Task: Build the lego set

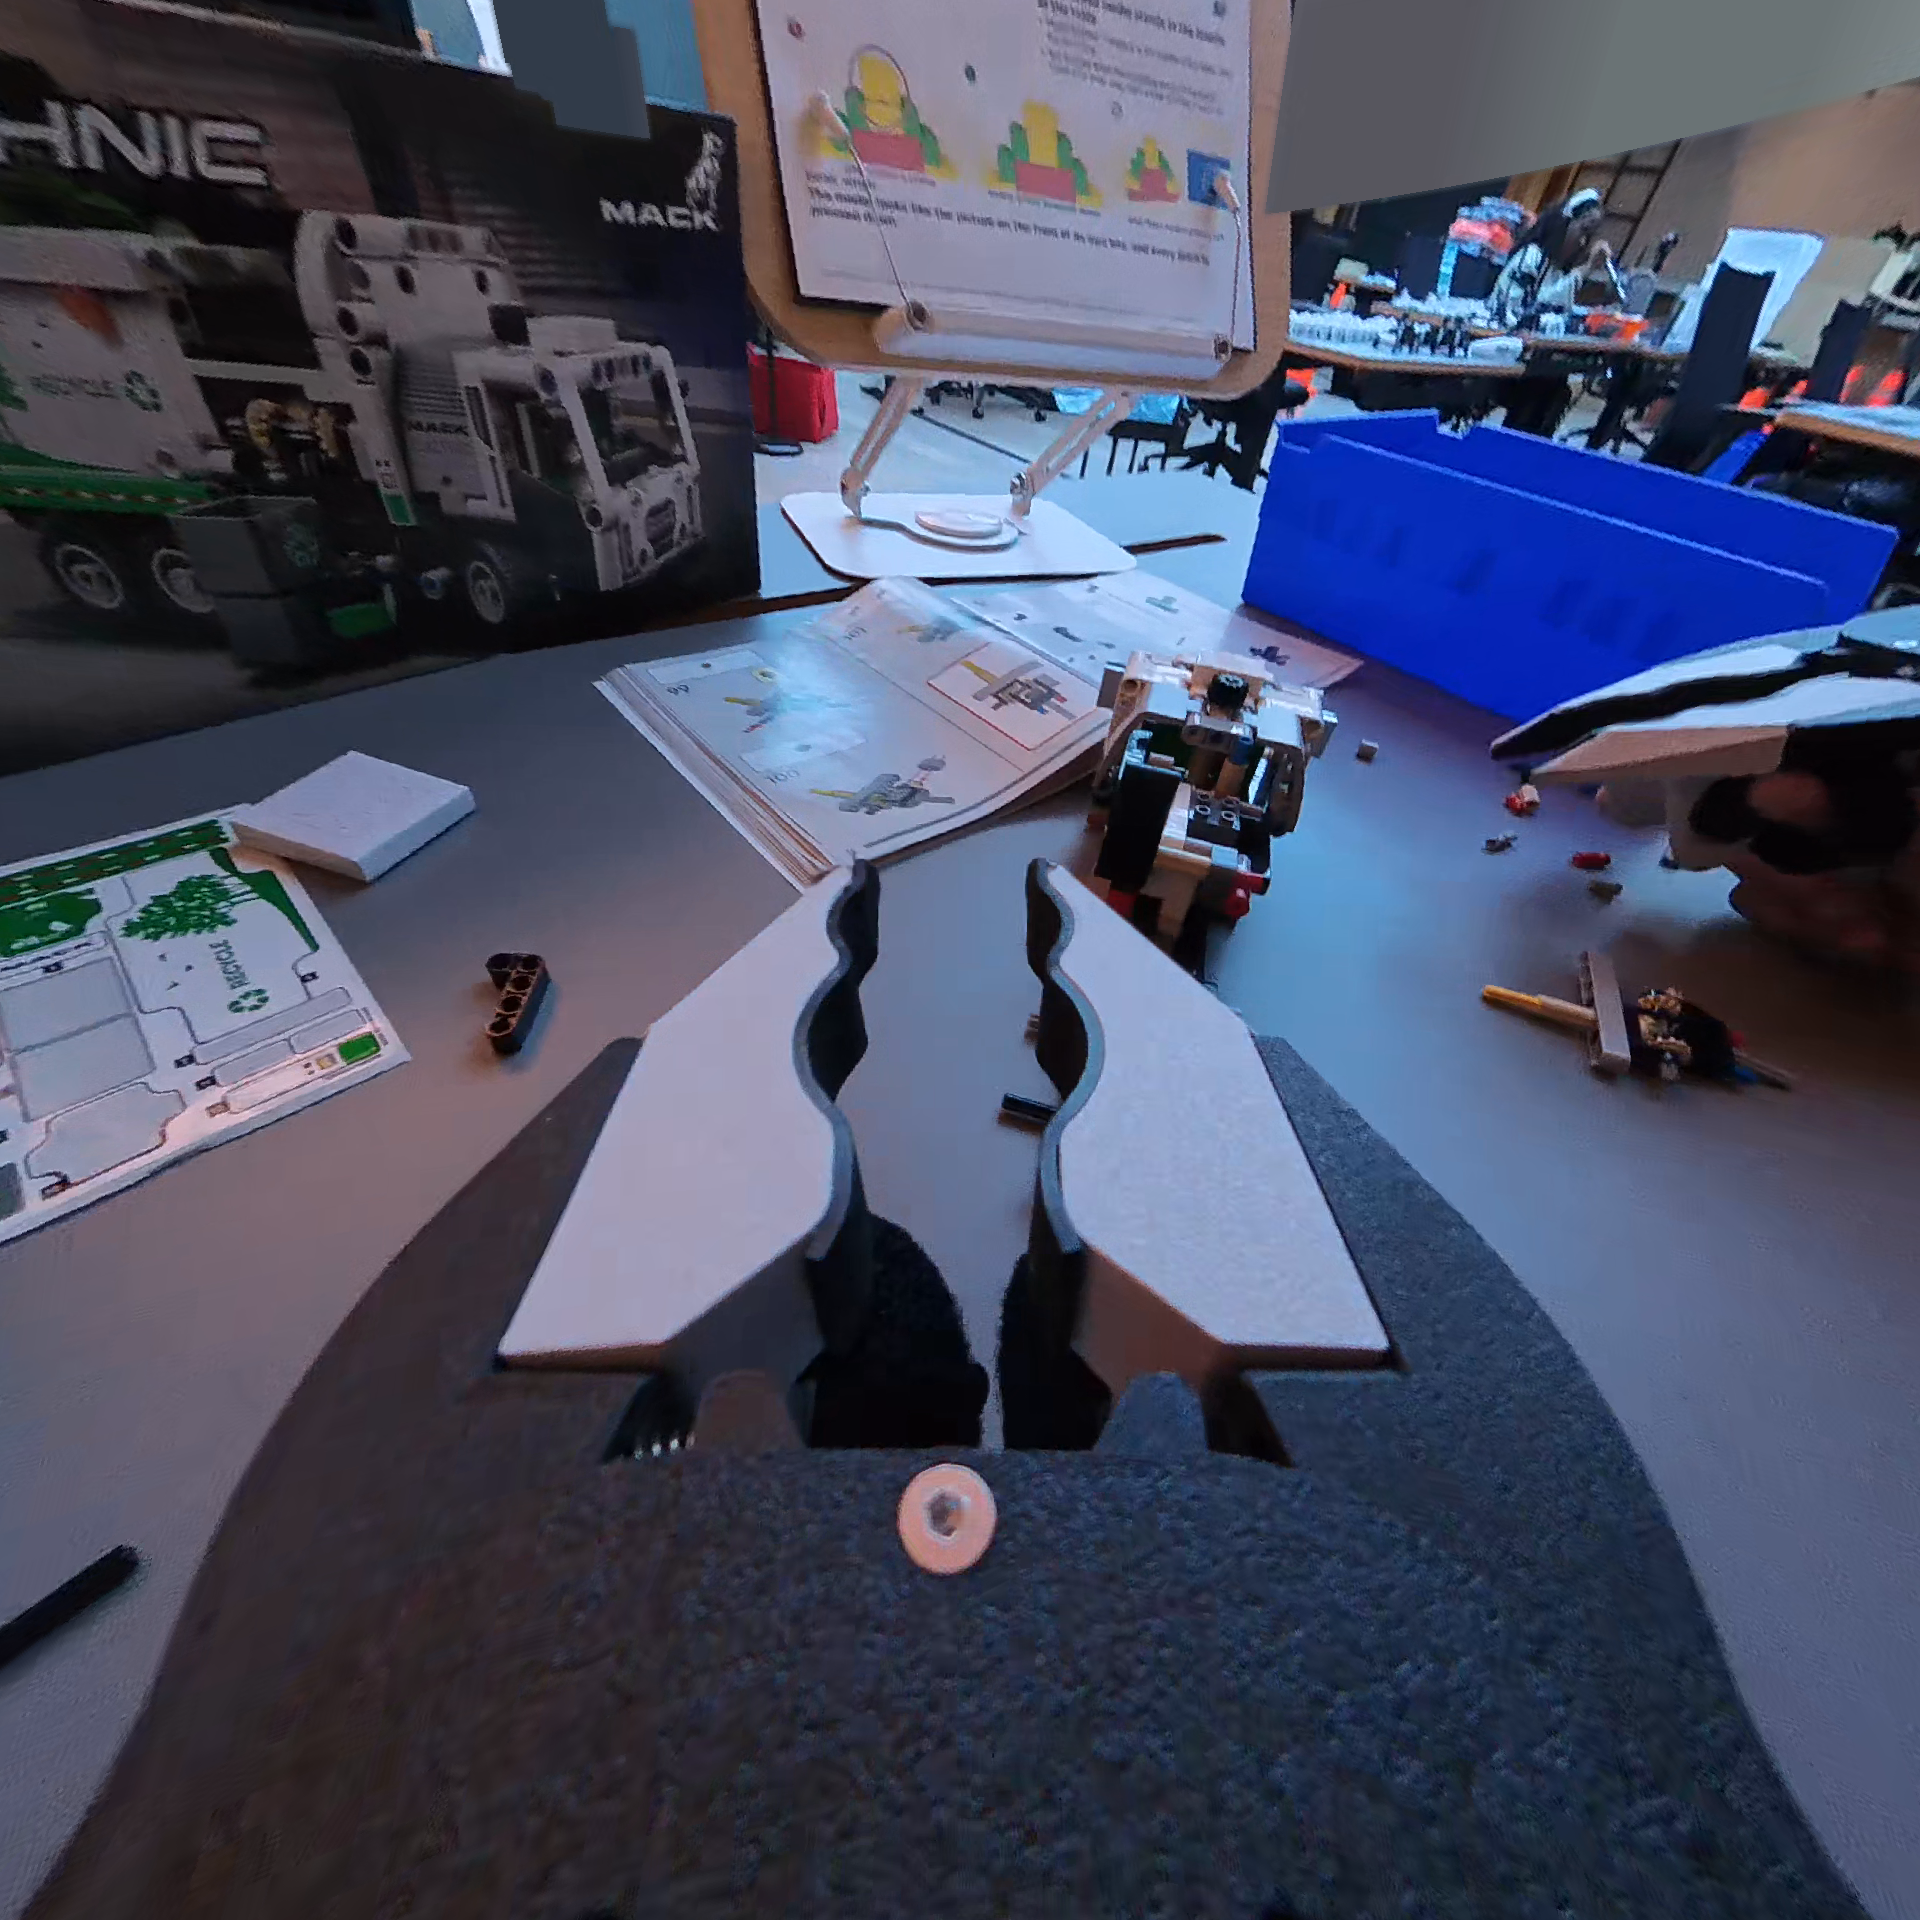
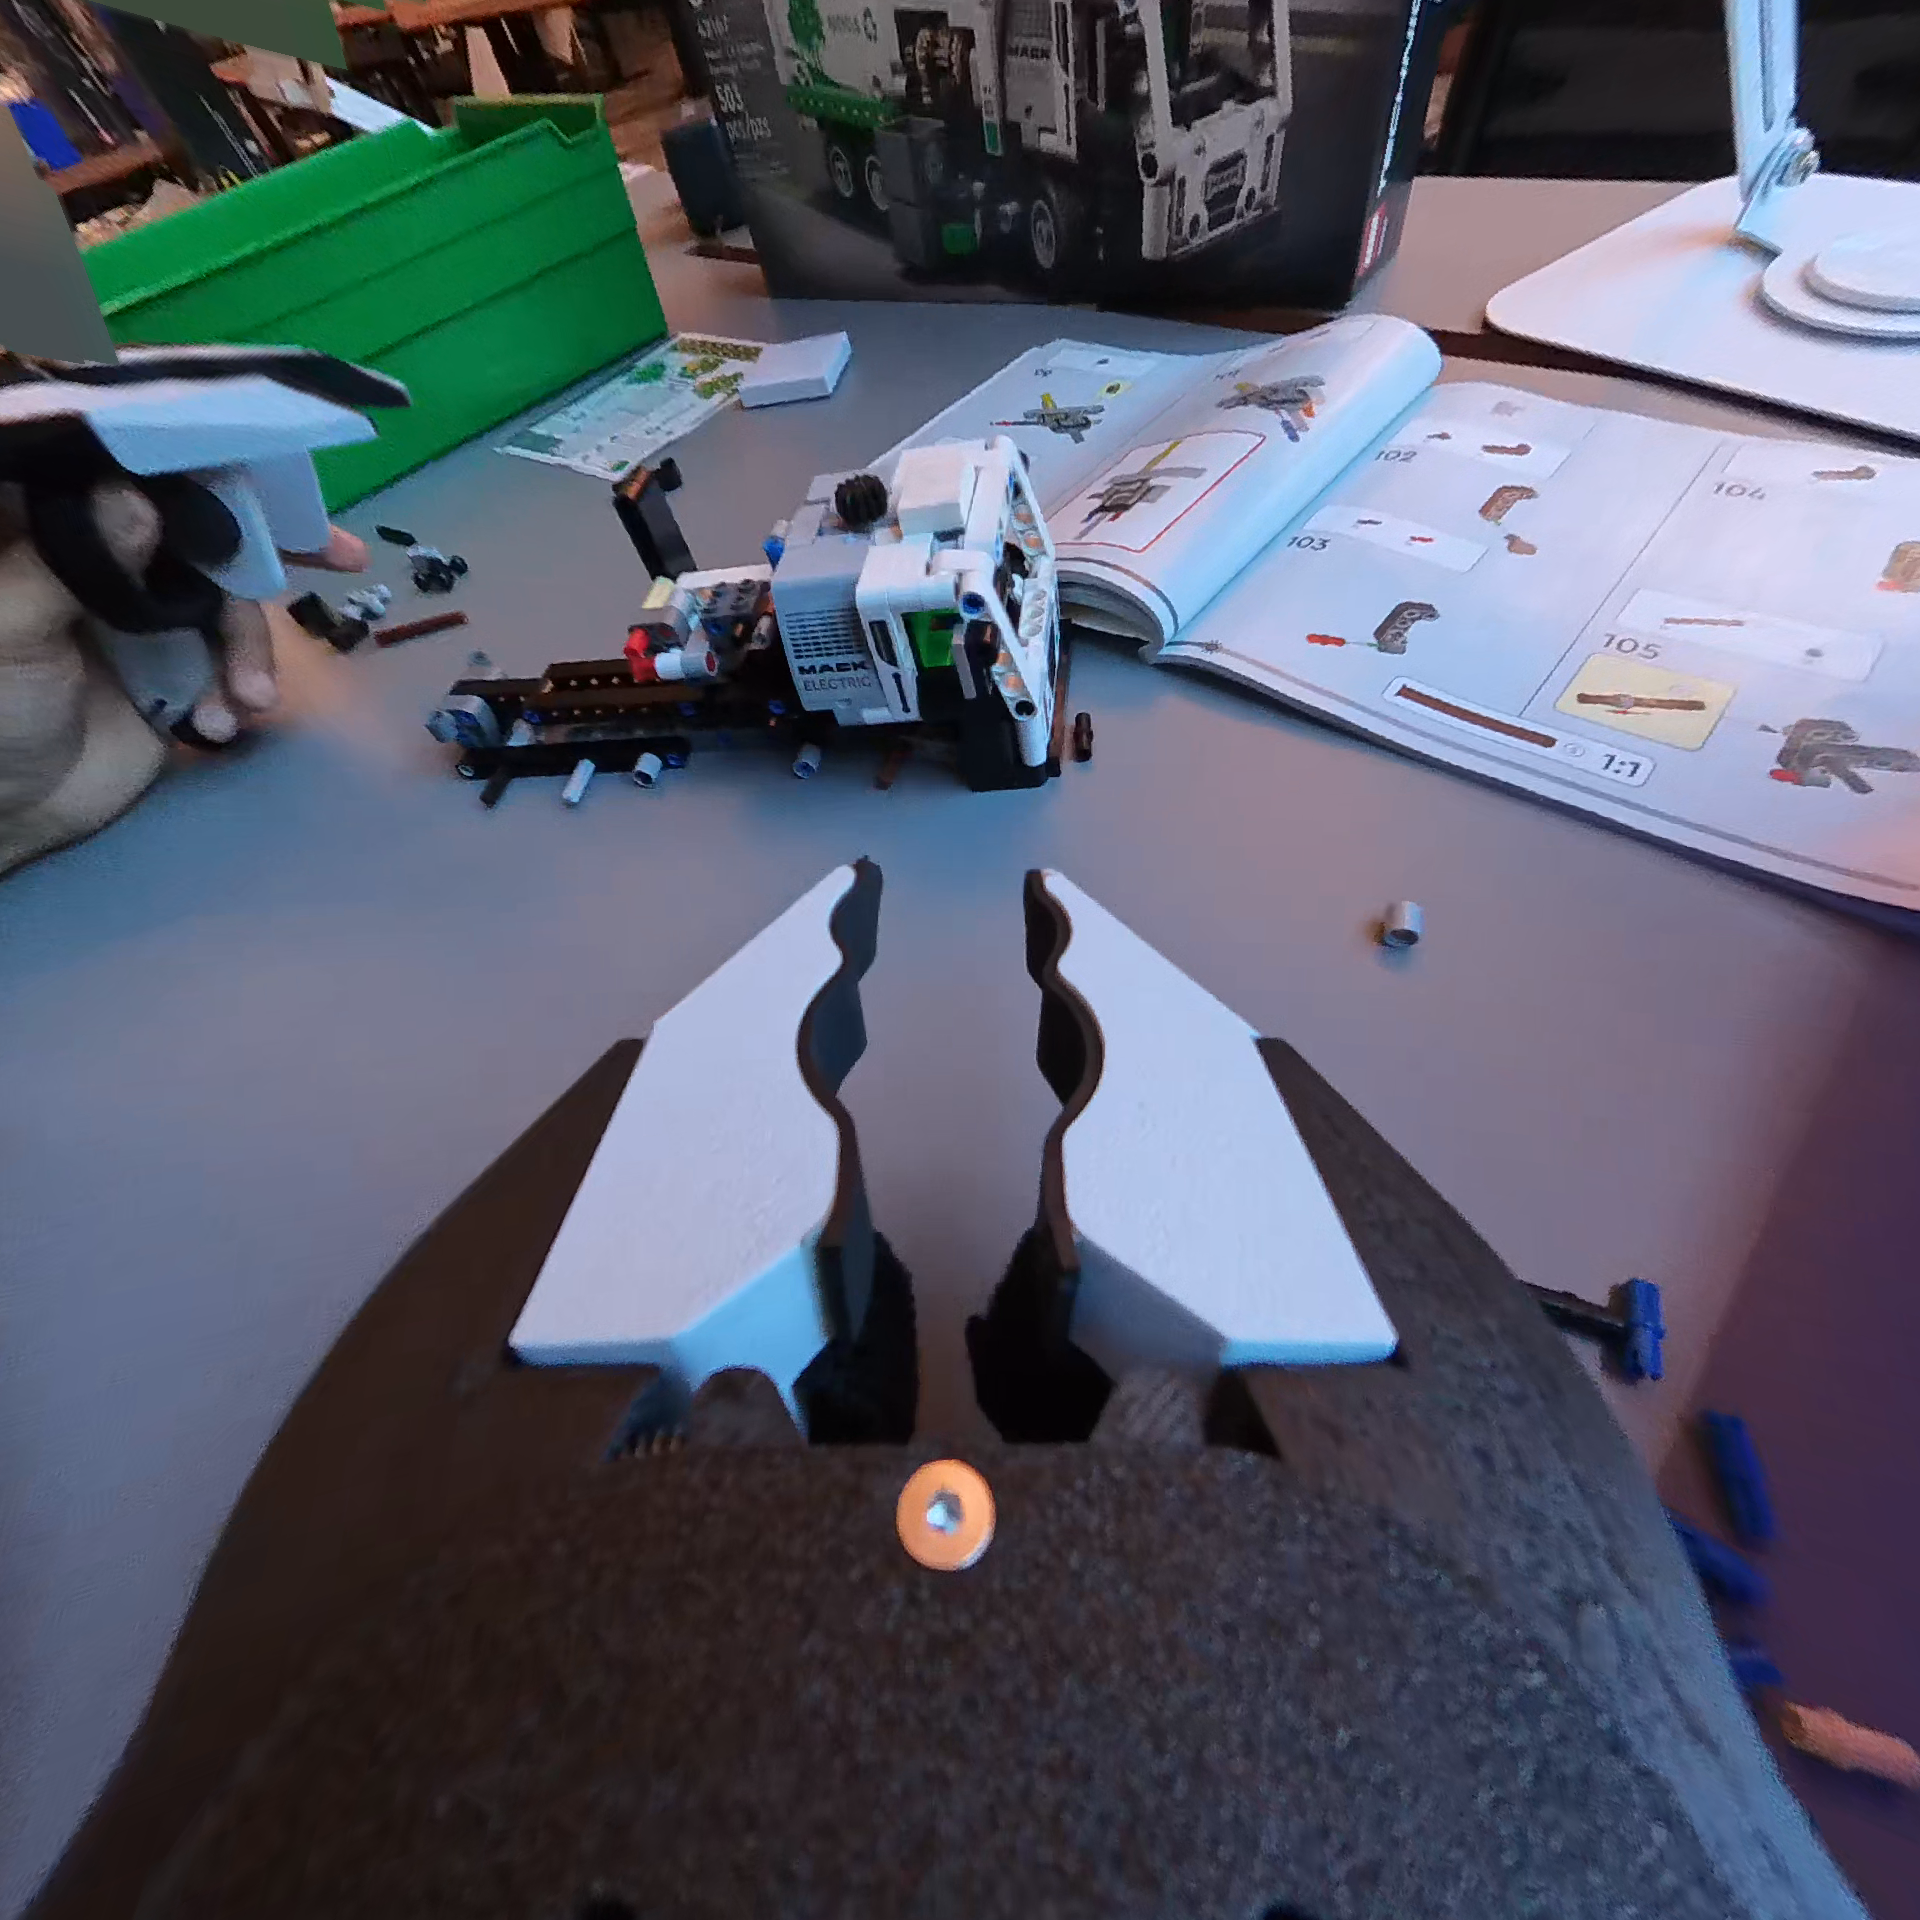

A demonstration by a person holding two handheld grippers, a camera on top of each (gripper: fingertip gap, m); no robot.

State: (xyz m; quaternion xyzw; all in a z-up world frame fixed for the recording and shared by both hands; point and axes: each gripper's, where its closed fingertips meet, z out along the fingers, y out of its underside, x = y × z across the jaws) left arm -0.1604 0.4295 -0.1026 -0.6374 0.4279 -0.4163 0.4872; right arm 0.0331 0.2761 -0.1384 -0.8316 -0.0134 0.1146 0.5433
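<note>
The lego truck [image 2: 831, 634] looks light but brittle; we'd grip its low black chassis, both grippers [image 1: 951, 883] [image 2: 951, 883] parted, empty.

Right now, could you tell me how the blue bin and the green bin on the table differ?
The blue bin shows only in the left wrist view, beside the paper stand. The green bin shows only in the right wrist view, behind the sticker sheet. Colour differs: blue against green. Both are open-topped plastic bins on the table.
</note>
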